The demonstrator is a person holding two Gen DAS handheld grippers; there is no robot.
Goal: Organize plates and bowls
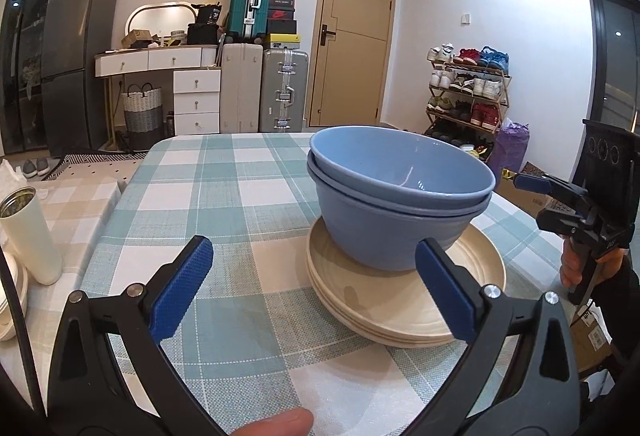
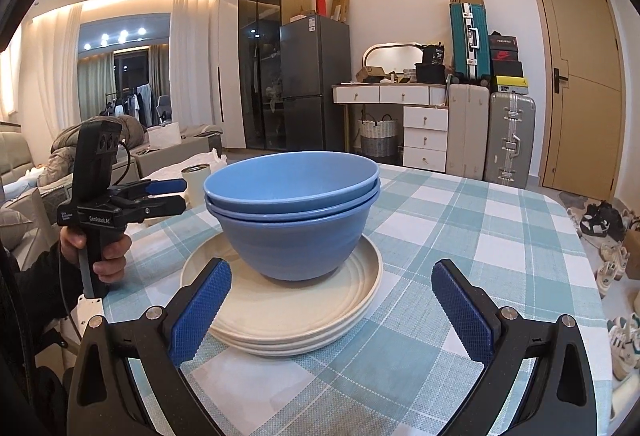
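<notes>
Nested blue bowls [image 1: 392, 236] [image 2: 296, 248] stand upright on a stack of cream plates [image 1: 400, 308] [image 2: 288, 316] on the checked tablecloth. My left gripper [image 1: 312, 256] is open, low over the table just in front of the stack; its right pad overlaps the plates' near rim and nothing is between the fingers. My right gripper [image 2: 332, 272] is open too, facing the stack from the other side, its left pad over the plate rim. Each gripper shows in the other's view, held in a hand off to the side of the stack: right [image 1: 528, 201], left [image 2: 185, 194].
A white insulated cup [image 1: 28, 236] [image 2: 196, 183] stands on a lower surface beside the table's left edge. The tablecloth [image 1: 240, 187] stretches bare behind and left of the stack. Cardboard boxes and a shoe rack [image 1: 468, 91] lie beyond the right edge.
</notes>
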